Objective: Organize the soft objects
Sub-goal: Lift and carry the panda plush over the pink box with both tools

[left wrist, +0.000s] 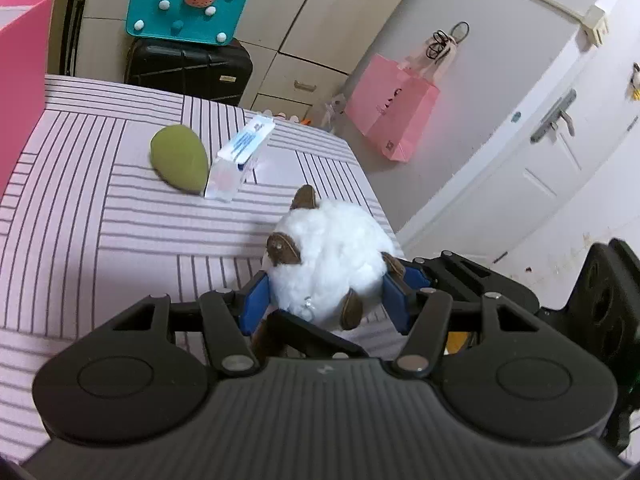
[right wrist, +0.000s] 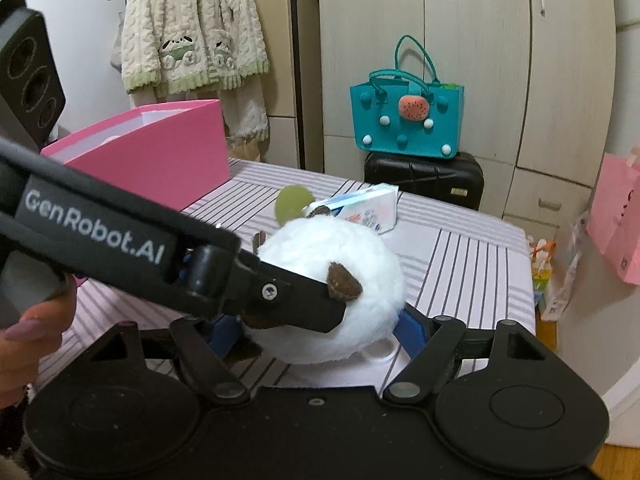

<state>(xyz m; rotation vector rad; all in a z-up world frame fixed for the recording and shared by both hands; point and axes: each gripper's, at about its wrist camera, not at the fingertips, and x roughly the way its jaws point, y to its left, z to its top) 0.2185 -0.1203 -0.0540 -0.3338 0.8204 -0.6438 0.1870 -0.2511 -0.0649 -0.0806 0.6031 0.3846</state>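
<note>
A round white fluffy plush point(left wrist: 332, 256) with brown ears and feet sits near the right edge of the striped tablecloth point(left wrist: 80, 220). My left gripper point(left wrist: 326, 298) has its blue pads pressed into the plush's two sides. In the right wrist view the plush point(right wrist: 352, 252) also fills the span between the blue pads of my right gripper point(right wrist: 318, 328), which touch its fur. The left gripper's black finger point(right wrist: 304, 304) crosses in front of the plush. Farther back lie a green oval soft toy point(left wrist: 180, 164) and a tissue pack point(left wrist: 240, 156).
A pink open box point(right wrist: 160, 152) stands at the table's far left. Behind the table a teal bag point(right wrist: 406, 120) sits on a black suitcase point(right wrist: 424, 178). A pink paper bag point(left wrist: 394, 108) hangs on the wall. A person's hand point(right wrist: 24, 340) holds the left gripper.
</note>
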